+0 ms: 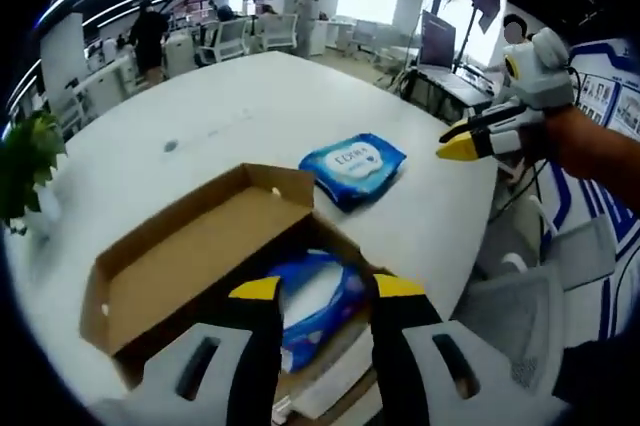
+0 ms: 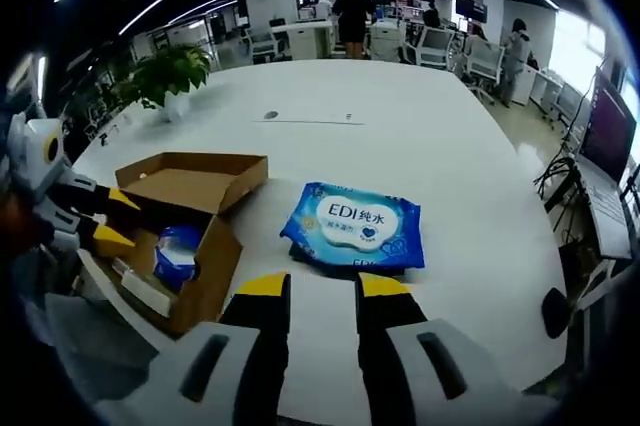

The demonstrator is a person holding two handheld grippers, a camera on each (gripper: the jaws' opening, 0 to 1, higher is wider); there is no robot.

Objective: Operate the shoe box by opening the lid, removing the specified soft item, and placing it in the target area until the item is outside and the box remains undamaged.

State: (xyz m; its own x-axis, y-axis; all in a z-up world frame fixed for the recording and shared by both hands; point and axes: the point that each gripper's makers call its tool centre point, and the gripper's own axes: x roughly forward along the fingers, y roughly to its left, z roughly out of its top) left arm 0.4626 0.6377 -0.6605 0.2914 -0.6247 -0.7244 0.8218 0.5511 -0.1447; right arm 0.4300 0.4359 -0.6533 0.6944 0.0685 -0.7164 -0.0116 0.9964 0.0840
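The brown cardboard shoe box stands open on the white table, its lid folded back flat. Inside lies a blue soft pack on white paper. My left gripper hovers open just above the box, its yellow-tipped jaws apart on either side of that pack and holding nothing. A second blue wipes pack rests on the table beside the box. My right gripper is open, just short of this pack and empty. From the side, the left gripper reaches over the box's near edge.
A potted plant stands at the table's far edge. Office chairs, desks and people fill the background. A monitor and cables sit beyond the table's right edge. The wide white tabletop stretches behind the box and pack.
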